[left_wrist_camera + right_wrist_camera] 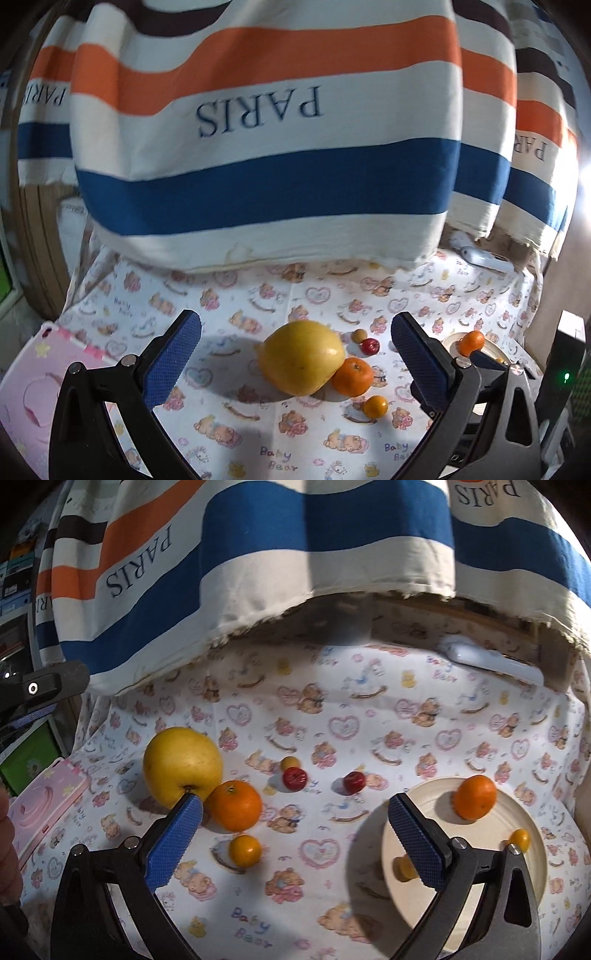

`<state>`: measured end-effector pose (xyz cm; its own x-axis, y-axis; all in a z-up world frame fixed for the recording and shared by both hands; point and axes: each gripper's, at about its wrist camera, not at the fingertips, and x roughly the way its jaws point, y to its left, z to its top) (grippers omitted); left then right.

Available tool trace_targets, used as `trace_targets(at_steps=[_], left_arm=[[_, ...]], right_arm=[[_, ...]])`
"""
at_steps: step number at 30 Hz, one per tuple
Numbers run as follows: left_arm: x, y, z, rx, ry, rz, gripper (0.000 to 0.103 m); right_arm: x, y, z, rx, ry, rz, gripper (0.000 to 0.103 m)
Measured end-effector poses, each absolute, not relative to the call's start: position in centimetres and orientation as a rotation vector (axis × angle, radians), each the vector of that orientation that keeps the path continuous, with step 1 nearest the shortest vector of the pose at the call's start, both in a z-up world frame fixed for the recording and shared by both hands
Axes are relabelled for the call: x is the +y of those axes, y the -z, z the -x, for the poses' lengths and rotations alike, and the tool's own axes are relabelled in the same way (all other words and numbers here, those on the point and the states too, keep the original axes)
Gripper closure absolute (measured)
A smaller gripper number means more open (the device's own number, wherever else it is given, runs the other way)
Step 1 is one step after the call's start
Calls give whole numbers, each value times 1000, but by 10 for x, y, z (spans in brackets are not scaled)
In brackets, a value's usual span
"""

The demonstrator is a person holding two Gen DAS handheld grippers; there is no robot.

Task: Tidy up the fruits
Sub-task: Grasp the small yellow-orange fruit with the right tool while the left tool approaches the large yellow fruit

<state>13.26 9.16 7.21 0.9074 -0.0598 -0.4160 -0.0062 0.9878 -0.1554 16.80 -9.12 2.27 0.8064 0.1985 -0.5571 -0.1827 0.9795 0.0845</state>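
Both tongs, left (295, 354) and right (295, 830), were wide open and empty, so I'd have squared the left up on the big yellow fruit (302, 356) before squeezing, since the orange (352, 376) was touching it.

I am working over a desk covered by a teddy-bear print cloth (332, 734). A striped "PARIS" fabric (266, 122) is hanging behind it, hard light is glaring in at right, and what may be shelving (16, 576) is showing at left.
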Motion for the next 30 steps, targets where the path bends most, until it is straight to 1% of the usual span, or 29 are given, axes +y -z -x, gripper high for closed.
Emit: trace_targets(at_steps=[1,3,5,9,13,15,20,25,27,28,30], left_arm=[[92,-71,-133,438,34,158,1],[92,-71,-134,433,16,146,1],[90,-71,-134,426,5,123,1],[85,-71,-133,414,-8,93,1],[84,-70,-134,417,-1,89,1],[84,-70,-135,422,2,93,1],[86,-69,-137,433,5,102,1],[85,-68,-138,438,4,104,1],[85,-67,-138,443,5,105,1],[85,-67,-138,445,6,107,1],[85,-66,-139,447,7,109,1]], right_arm=[[-88,-22,-169,603,-214,-21,5],[-80,-19,-172,626,-248,0,15],[-73,-14,-175,664,-283,14,20],[-64,-2,-186,763,-351,-2,37],[-62,8,-192,823,-372,-14,43],[-60,13,-194,837,-369,-2,49],[-58,23,-200,883,-370,5,54],[-58,25,-200,886,-369,2,55],[-57,26,-201,897,-368,9,66],[-56,27,-202,906,-369,13,67],[-55,29,-203,924,-369,16,73]])
